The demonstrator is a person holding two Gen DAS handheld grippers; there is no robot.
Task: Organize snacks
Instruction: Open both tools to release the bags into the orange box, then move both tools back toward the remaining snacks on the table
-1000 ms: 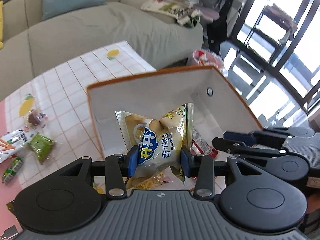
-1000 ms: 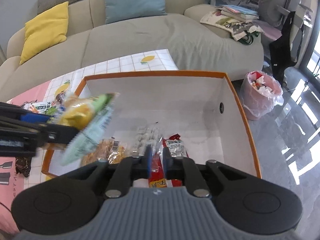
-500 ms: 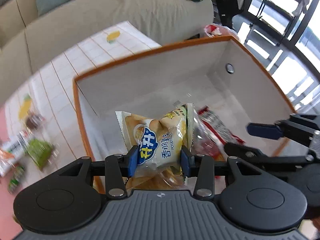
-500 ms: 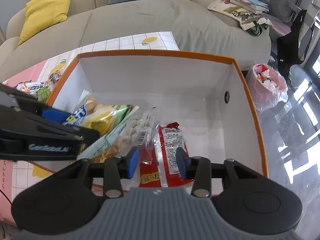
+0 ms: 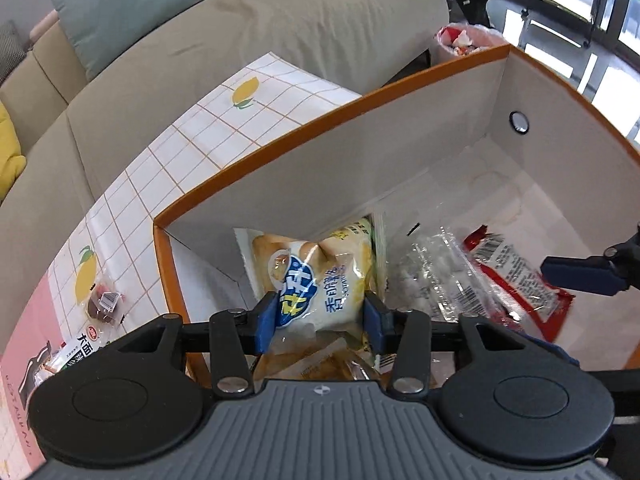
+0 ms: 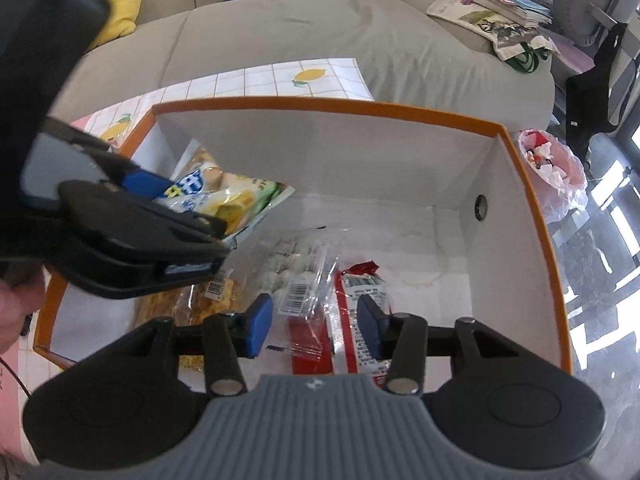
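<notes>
Between left jaws, chip bag [image 5: 320, 280]

Both wrist cameras looking steeply down past own fingers, close, into orange-rimmed box [image 5: 256, 160] [image 6: 320, 102]; sharing box floor, sofa [image 5: 280, 32] [image 6: 320, 32] beyond fingertips.

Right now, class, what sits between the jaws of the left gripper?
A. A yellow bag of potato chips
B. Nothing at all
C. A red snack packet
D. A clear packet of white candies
A: the left gripper has the yellow bag of potato chips between its blue pads, over the orange-rimmed box; the red packet lies on the box floor.
</notes>
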